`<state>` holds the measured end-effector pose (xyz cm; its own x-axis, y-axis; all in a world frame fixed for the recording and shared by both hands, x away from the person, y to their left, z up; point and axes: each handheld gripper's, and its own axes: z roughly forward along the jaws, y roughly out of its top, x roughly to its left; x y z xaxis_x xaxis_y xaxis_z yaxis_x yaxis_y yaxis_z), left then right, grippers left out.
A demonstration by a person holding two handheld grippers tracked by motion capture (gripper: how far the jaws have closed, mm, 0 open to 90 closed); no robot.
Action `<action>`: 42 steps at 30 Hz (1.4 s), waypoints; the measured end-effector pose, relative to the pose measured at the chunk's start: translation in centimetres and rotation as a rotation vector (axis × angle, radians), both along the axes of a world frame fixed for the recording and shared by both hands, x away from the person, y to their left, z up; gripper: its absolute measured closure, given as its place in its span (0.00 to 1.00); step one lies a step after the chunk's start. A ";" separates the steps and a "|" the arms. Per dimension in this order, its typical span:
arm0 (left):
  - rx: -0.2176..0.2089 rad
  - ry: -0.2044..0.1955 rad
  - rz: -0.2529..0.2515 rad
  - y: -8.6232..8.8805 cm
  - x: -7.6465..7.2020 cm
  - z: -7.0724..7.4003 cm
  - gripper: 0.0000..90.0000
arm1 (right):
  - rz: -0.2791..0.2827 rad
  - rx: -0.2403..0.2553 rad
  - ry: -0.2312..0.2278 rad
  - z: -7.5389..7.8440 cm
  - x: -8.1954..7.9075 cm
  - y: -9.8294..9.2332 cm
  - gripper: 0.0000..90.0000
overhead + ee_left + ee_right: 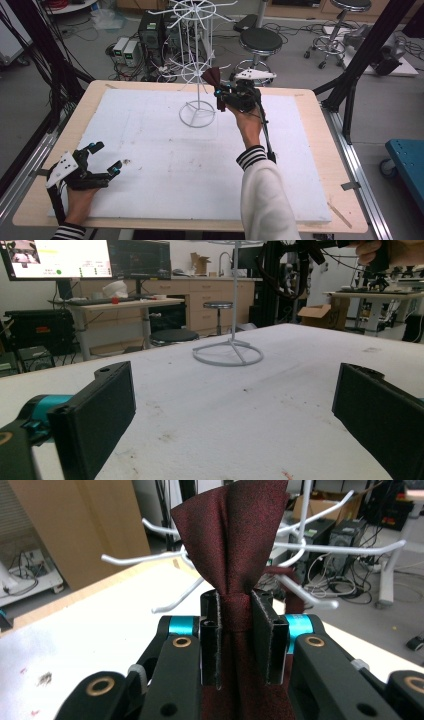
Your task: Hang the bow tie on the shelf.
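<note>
**Bow tie held up at the rack**

From above, your right gripper (pixel 218 95) is raised beside the white wire rack (pixel 198 65), clenched on a dark red bow tie (pixel 211 76) that sits level with the rack's lower ring of arms. Your left gripper (pixel 104 157) rests on the white pad (pixel 165 160) covering the desk (pixel 70 125), well away from the rack, jaws spread and holding nothing.

Along your left gripper (pixel 232 405), the rack's round base (pixel 227 354) stands ahead on the pad.

Along your right gripper (pixel 235 640), the jaws pinch the bow tie's (pixel 235 540) knot, with the rack's arms (pixel 320 545) just behind it.
</note>
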<state>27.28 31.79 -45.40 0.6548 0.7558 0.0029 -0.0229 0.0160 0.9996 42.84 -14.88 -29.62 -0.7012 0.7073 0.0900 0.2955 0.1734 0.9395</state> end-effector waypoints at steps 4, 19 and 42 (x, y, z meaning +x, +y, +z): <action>0.001 0.000 0.000 0.0 0.0 0.0 0.05 | 0.006 -0.013 0.012 -0.2 0.0 0.3 0.85; 0.000 -0.002 0.001 0.0 0.0 0.0 0.05 | 0.002 -0.026 0.063 -2.6 0.2 -0.4 0.84; 0.001 -0.002 0.001 0.0 0.0 0.0 0.05 | 0.005 -0.021 0.053 -3.7 -2.0 -1.2 0.01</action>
<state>27.23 31.74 -45.40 0.6538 0.7566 0.0047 -0.0250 0.0154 0.9996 40.82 -16.08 -33.35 -0.6996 0.7056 0.1122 0.3436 0.1945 0.9188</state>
